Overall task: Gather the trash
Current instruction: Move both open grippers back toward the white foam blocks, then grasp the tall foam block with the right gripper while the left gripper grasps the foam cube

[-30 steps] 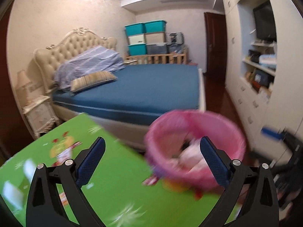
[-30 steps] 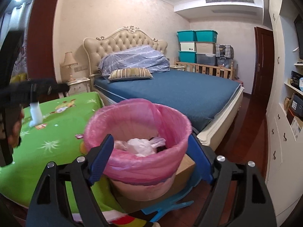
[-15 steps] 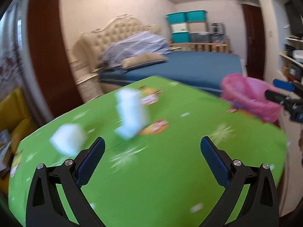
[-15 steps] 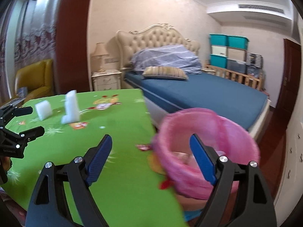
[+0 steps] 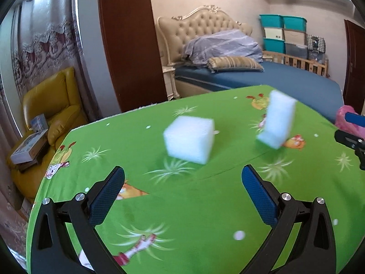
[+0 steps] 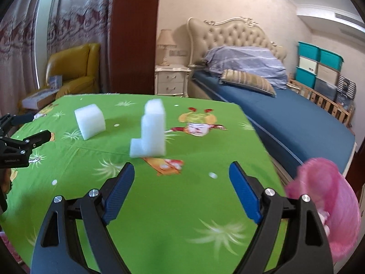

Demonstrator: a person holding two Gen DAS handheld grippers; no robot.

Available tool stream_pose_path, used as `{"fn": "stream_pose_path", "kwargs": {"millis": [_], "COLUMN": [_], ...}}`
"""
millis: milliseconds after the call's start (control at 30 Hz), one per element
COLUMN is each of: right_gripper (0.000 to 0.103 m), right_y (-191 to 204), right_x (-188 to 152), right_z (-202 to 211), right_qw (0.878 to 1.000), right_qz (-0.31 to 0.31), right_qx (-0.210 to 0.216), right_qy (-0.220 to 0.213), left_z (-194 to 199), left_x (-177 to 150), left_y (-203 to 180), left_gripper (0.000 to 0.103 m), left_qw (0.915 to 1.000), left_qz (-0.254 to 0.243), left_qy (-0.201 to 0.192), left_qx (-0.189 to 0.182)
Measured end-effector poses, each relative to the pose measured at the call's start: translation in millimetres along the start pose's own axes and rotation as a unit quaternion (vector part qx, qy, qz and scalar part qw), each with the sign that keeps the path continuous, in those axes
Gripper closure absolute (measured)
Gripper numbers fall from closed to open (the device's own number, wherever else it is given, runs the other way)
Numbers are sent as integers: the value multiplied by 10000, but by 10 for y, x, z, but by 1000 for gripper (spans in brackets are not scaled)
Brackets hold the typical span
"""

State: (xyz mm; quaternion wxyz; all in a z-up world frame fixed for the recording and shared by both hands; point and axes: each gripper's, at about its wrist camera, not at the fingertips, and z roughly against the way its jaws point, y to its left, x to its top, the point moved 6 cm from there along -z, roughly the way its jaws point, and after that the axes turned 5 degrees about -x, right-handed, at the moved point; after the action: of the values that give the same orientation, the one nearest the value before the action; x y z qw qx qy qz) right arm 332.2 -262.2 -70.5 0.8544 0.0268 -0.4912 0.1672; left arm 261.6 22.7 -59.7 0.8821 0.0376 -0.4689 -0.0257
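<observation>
Both grippers, left (image 5: 181, 190) and right (image 6: 181, 188), jaws apart, empty. Foam cube (image 5: 189, 139) centre frame, L-shaped foam (image 6: 151, 132) right of it, both on green table (image 5: 205, 217). Pink bin (image 6: 326, 207) lower right.

My left tool (image 5: 182, 182) is a matte black frame with two forked arms, each with triangular cut-outs and a pair of silver screw heads near the top. My right tool (image 6: 181, 180) is built the same. The fingers (image 5: 107, 196) on both carry long blue pads with a fine cross-hatched texture, angled inward from the black arms.
</observation>
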Motion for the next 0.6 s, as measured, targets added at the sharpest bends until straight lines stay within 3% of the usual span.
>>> {"fn": "stream_pose_path", "kwargs": {"millis": [300,433,533,567,600], "right_gripper": [21,21,22,25,38], "right_y": [302,427,481,492,496], "right_x": [301,371,383,376,371], "right_z": [-762,-972,-1066,-1090,-1104], "right_qw": [9986,9980,9977,9974,9970], "right_qz": [-56,47,130,120,113], "right_qx": [126,161,189,237,294], "right_qy": [517,617,639,670,706], "left_z": [-334,-505,-641,-707,-747], "left_x": [-18,29,85,112,126], "left_y": [110,137,147,149,147], "left_gripper": [6,6,6,6,6], "left_qw": [9993,9983,9967,9963,9961], "left_qz": [82,49,210,252,260], "left_qy": [363,581,732,760,784], "left_qx": [-106,-97,-290,-313,-311]}}
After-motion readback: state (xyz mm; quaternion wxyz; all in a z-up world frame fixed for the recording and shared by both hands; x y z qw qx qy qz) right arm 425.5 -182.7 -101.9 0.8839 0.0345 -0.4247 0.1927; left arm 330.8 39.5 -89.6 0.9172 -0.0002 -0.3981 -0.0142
